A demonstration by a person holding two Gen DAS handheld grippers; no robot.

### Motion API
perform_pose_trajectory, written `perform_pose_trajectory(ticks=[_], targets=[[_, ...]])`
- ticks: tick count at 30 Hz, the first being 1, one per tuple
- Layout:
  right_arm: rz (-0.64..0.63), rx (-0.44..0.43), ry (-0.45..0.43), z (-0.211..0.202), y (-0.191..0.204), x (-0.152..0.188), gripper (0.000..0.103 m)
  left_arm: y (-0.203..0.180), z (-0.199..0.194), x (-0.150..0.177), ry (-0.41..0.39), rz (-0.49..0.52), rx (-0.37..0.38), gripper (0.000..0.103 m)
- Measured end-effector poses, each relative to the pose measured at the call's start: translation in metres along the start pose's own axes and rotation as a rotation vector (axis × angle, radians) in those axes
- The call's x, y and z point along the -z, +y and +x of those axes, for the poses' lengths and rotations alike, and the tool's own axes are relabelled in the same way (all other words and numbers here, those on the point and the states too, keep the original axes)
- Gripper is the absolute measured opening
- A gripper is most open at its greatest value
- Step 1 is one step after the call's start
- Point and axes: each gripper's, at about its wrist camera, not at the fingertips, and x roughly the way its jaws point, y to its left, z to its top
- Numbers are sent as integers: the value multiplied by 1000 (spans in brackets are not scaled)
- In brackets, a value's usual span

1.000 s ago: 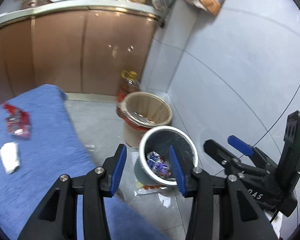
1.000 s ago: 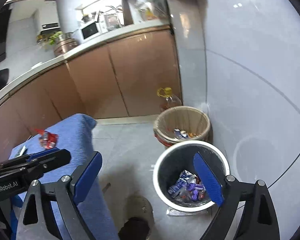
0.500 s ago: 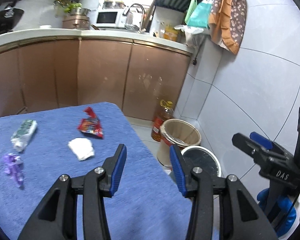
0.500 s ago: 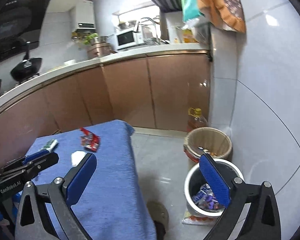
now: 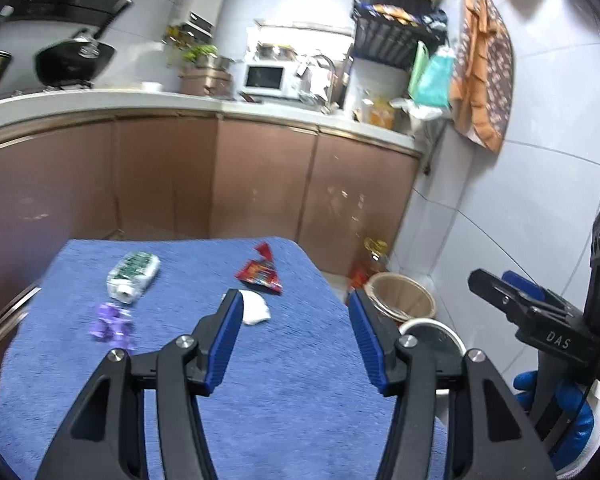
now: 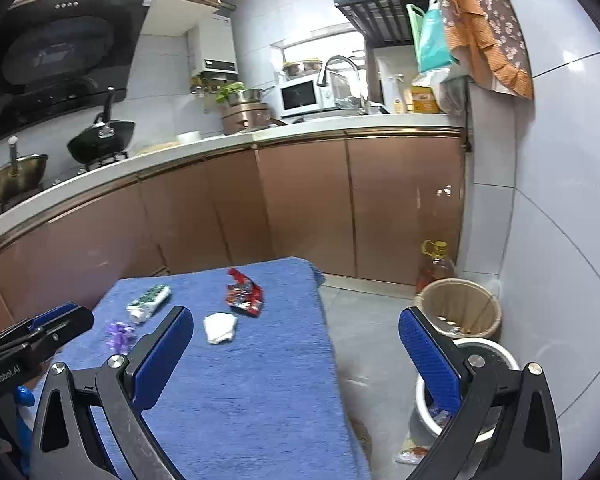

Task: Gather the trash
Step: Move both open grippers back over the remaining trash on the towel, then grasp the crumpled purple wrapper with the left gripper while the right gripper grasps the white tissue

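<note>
Left wrist view is showing me heading back for more trash: left gripper point(image 5: 296, 344) has just been opening, empty, right gripper point(image 6: 296, 360) gaping wide and empty, white wad point(image 5: 255, 309) lying nearest on blue cloth point(image 5: 284, 400), so I'm lining up on it next.

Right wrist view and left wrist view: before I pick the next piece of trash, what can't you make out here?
- White-rimmed bin: contents mostly hidden behind the right hand-held gripper finger in the right wrist view.
- Same bin, left wrist view: only a rim arc shows behind the left hand-held gripper.
- Purple scrap: motion-blurred; type unreadable.
- White tube: label too small to read.
- Floor litter beside the bin: partly hidden.
</note>
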Motion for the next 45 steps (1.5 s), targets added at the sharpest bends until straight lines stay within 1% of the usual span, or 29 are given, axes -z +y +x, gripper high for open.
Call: perform_pose_trajectory(ticks=[1, 4, 6, 9, 12, 20, 25, 33, 37, 42, 45], targets=[[-1, -11, -3, -1, 2, 1, 103, 5, -8, 0, -20, -6, -19, 53], [-13, -42, -17, -6, 12, 1, 103, 16, -24, -1, -60, -24, -45, 53], [-18, -61, -29, -10, 19, 1, 103, 22, -34, -2, -75, -30, -66, 53], [-18, -91, -36, -15, 26, -2, 103, 25, -45, -2, -78, -25, -92, 53], [-25, -111, -46, -21, 32, -4, 103, 27, -55, -1, -90, -27, -101, 53], [-42, -144, -74, -38, 44, -9, 103, 23, -81, -1, -124, -8, -131, 53], [-56, -162, -91, -47, 51, -12, 103, 24, -93, -4, -138, -14, -150, 53], [-81, -191, -87, -48, 57, -13, 103, 35, -98, -2, -141, -39, -193, 53], [-84, -203, -70, -42, 56, -10, 103, 46, -95, 2, -141, -59, -240, 53], [-74, -219, -27, -27, 55, -3, 103, 70, -86, 7, -120, -108, -276, 53], [-76, -223, 1, -16, 55, 2, 103, 87, -78, 15, -90, -137, -287, 53]])
